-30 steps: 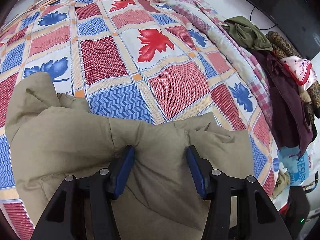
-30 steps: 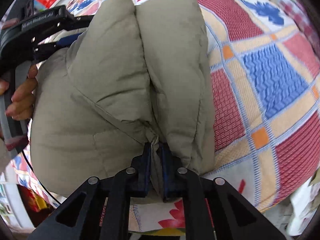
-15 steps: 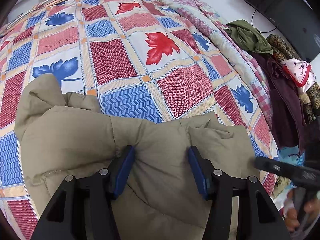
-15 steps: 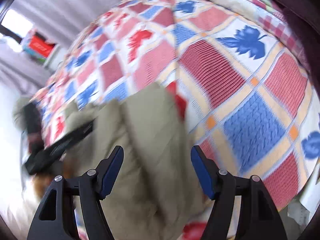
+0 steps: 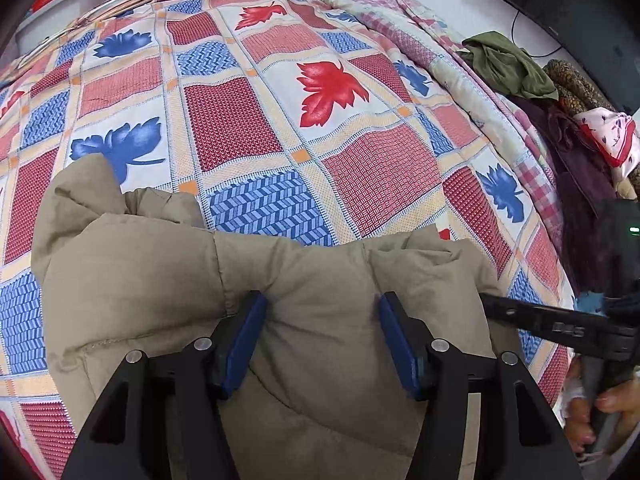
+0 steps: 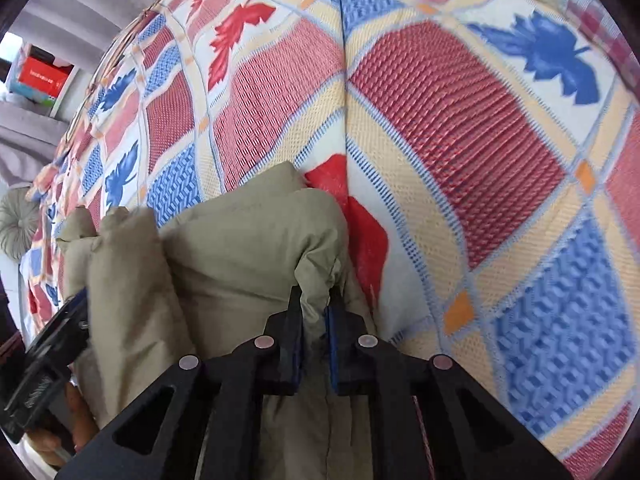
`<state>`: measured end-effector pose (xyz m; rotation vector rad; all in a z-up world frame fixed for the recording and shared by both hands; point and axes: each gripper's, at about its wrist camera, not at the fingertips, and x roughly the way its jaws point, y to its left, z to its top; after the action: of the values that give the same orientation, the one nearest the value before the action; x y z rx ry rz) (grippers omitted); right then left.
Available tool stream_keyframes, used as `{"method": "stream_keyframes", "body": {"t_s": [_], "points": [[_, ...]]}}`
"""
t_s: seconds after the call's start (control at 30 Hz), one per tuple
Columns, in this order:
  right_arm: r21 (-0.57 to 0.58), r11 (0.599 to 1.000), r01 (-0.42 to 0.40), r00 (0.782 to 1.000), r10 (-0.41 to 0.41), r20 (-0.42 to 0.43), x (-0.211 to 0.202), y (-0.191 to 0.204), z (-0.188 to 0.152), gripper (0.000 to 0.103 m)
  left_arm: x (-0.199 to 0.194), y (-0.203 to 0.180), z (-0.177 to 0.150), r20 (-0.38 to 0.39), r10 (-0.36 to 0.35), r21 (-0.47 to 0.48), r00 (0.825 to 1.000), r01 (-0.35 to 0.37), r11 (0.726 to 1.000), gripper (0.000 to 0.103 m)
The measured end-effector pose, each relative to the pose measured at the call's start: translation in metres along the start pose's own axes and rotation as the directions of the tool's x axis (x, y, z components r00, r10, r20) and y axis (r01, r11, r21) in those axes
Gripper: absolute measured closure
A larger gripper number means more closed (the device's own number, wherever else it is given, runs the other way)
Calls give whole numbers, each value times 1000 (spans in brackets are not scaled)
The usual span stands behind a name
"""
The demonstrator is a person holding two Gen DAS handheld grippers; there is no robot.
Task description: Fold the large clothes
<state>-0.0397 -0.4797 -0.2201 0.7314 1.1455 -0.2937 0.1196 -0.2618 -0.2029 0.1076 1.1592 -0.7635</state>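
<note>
A khaki padded jacket (image 5: 160, 272) lies bunched on a patchwork bedspread (image 5: 360, 168) with red and blue leaves. My left gripper (image 5: 322, 320) points down onto it, its blue pads pressing a thick fold of the jacket from both sides while the jaws ease slightly wider. In the right wrist view my right gripper (image 6: 316, 312) is closing on a thin edge of the jacket (image 6: 240, 240), and the pads pinch the cloth. The right gripper's black body (image 5: 560, 324) shows at the jacket's right side, held by a hand (image 5: 612, 404).
A folded pink quilt (image 5: 460, 80) runs along the bed's right side. Beyond it lies a heap of clothes (image 5: 580, 184) with a green garment (image 5: 508, 64) and a dark screen (image 5: 568, 12). A red box (image 6: 40, 74) sits on a shelf far left.
My right gripper let go of the jacket's fold, opened wide, swung over to the jacket's right edge and closed on it. The left gripper kept its hold and barely moved.
</note>
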Motion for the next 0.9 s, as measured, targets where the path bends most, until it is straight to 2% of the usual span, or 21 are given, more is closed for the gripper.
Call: {"method": "stream_keyframes", "body": {"t_s": [0.13,0.23,0.3,0.37,0.43,0.47,0.6,0.73,0.9], "points": [[-35,999,40,994,-36,105,-46,14,-12,90,-4,1,0,-5,1,-3,1000,-1,1000,42],[-88,994,-65,985,78,152,-73,30,-32,89,-9,2,1,-11,7,-17,1000,-7,1000,42],[-129,985,-115,984,131,121,-78,44,-44,90,-12,3,1,-15,9,-29,1000,-10,1000,42],[-154,979,-136,985,150,82,-69,57,-51,90,-17,5,2,-20,15,-37,1000,-16,999,42],[-185,977,-110,991,121,50,-57,66,-58,90,-23,8,1,-23,23,-40,999,-24,999,42],[-193,978,-74,997,80,24,-46,68,-61,90,-27,9,0,-23,23,-43,999,-24,999,42],[-161,987,-31,999,25,-41,-16,60,-65,90,-45,15,-5,-29,34,-58,999,-36,998,42],[-109,994,-31,998,25,-57,-6,49,-64,90,-73,28,-19,-10,55,-93,998,-55,994,42],[-119,993,-21,998,14,-58,-3,49,-68,89,-103,52,-42,-21,102,-137,995,-104,985,42]]}}
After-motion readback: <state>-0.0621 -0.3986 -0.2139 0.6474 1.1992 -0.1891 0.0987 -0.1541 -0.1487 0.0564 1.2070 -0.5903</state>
